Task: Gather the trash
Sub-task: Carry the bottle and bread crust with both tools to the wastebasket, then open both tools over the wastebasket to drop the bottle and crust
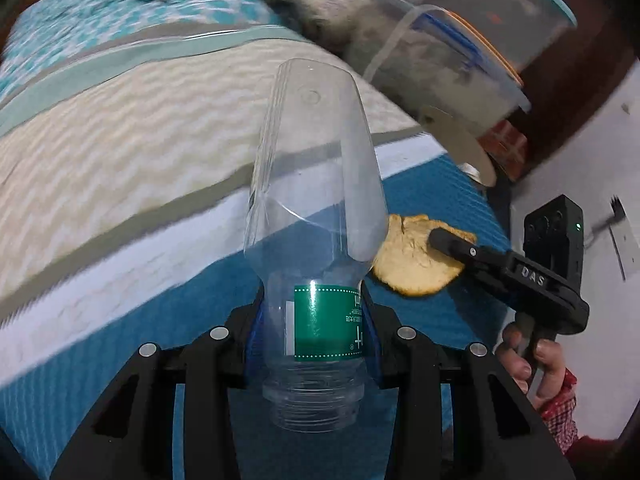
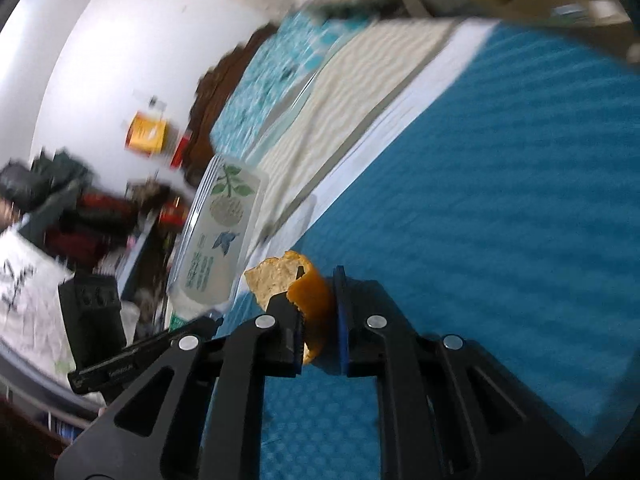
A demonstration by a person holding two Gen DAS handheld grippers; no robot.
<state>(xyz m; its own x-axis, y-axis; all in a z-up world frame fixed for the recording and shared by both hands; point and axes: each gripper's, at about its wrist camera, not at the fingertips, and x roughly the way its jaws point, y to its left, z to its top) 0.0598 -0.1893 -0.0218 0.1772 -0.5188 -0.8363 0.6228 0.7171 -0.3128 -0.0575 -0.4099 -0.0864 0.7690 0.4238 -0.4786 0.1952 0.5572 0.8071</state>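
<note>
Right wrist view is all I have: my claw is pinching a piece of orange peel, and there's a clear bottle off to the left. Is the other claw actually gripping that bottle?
Observer: Yes. The left claw is shut on the bottle, with its pads pressing on the green label band near the neck.
Operator: Is the cap on?
Observer: No cap. The threaded mouth is open, and the bottle's body is squashed flat.
Operator: And my peel, seen from that side?
Observer: The orange peel shows its pale inner face, with one fingertip of the right claw lying across it.
</note>
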